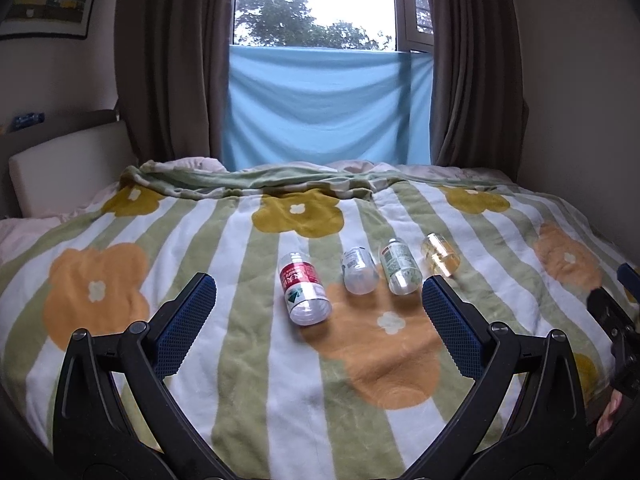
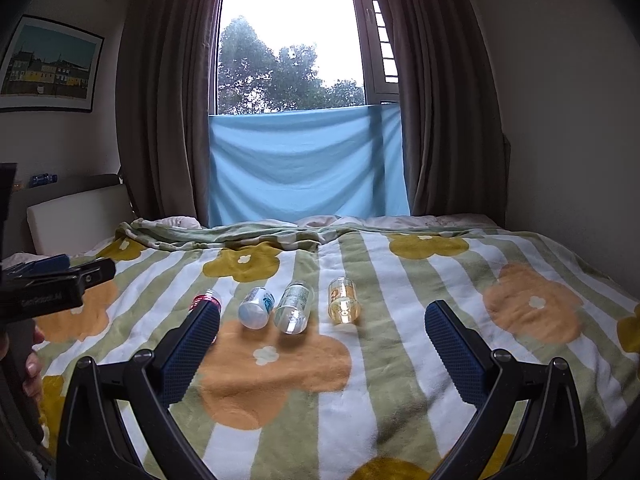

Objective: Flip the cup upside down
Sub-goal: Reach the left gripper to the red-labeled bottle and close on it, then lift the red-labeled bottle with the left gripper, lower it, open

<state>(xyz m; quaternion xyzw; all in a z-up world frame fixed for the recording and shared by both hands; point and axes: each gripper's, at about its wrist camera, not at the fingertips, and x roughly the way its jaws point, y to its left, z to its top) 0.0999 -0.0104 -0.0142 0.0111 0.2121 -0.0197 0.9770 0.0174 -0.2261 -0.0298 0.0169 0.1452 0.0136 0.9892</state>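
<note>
Four clear cups (image 1: 360,270) lie sideways on a bed (image 1: 248,360). Both tools, left (image 1: 318,300) and right (image 2: 322,328), gape empty; grip one cup's middle, possibly the nearest.

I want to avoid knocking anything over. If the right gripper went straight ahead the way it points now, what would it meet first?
Probably the clear green-labelled cup, lying on its side on the blanket just left of centre between the open right gripper fingers. Depth is unclear; it might pass over it.
</note>
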